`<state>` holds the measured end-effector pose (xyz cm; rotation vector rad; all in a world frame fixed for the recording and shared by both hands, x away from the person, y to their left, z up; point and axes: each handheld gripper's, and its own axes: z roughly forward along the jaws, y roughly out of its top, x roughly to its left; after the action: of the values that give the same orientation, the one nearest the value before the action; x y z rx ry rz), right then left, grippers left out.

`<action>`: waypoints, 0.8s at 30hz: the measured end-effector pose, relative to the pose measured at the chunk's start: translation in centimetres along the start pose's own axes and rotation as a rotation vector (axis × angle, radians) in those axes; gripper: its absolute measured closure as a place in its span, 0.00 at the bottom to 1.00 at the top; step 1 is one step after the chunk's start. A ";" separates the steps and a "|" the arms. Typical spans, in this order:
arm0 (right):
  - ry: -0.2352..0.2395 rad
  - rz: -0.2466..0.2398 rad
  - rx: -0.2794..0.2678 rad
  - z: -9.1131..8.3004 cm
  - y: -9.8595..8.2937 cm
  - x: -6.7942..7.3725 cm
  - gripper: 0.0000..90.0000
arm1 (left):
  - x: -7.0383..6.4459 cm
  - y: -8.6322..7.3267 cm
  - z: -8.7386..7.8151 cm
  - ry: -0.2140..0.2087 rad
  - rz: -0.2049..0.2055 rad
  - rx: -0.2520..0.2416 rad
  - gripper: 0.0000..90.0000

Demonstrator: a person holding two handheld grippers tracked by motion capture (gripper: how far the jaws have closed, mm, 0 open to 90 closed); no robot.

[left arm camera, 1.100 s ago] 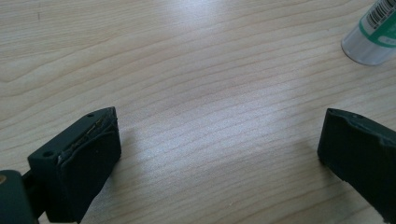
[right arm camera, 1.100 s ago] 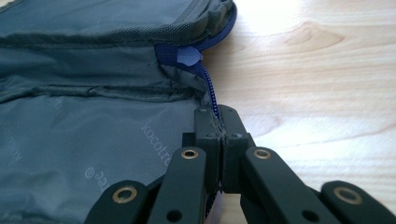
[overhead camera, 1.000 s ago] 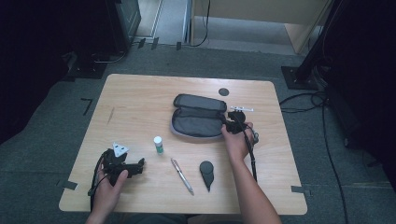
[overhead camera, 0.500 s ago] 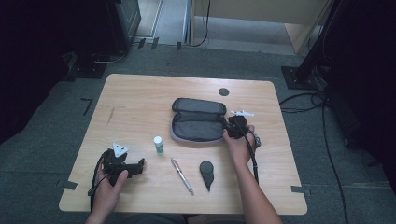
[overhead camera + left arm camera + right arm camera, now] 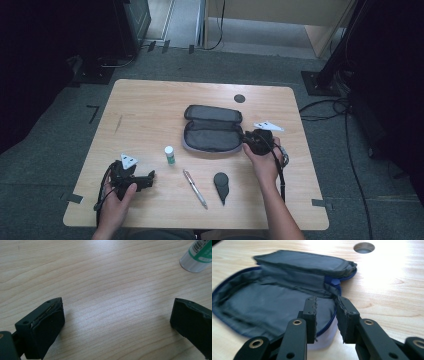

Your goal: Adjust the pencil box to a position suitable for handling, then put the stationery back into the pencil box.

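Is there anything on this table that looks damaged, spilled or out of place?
Nothing stands out. The pouch lies open and flat by the right gripper, whose fingers straddle its rim with a gap. The small bottle stands upright, and the pen and a small black item lie separately on the table. No spill shows.

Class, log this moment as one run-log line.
right gripper: open, straddling pouch rim | left gripper: open, on table | pen: untouched

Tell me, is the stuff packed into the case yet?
Not yet. The pencil case already lies unzipped and looks empty. The right gripper is at its near edge, jaws a little apart astride the rim. The left gripper rests open on the table. The glue stick, pen and black piece lie outside.
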<state>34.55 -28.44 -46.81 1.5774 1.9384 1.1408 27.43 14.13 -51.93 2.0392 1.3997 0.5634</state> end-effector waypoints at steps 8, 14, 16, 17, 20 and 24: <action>0.072 -0.003 -0.003 -3.6 -2.4 1.0 0.54 | -0.1 -0.1 -0.1 -0.002 -0.003 -0.003 0.00; 0.066 -0.067 0.049 -4.8 -4.6 3.4 0.24 | -0.1 -0.1 0.0 -0.001 -0.004 -0.003 0.00; 0.046 -0.069 0.087 -4.8 -5.2 4.1 0.16 | -0.1 -0.1 0.0 -0.001 -0.004 -0.003 0.00; 0.046 -0.069 0.087 -4.8 -5.2 4.1 0.16 | -0.1 -0.1 0.0 -0.001 -0.004 -0.003 0.00; 0.035 -0.052 0.114 -5.0 -6.1 5.0 0.14 | -0.1 -0.1 0.0 -0.001 -0.004 -0.003 0.00; 0.052 -0.029 0.120 -5.0 -7.3 5.8 0.14 | -0.1 -0.1 0.0 -0.001 -0.004 -0.003 0.00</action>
<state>24.75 -24.98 -48.47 1.5890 2.0919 1.0827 27.32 14.09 -51.95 2.0330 1.4014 0.5625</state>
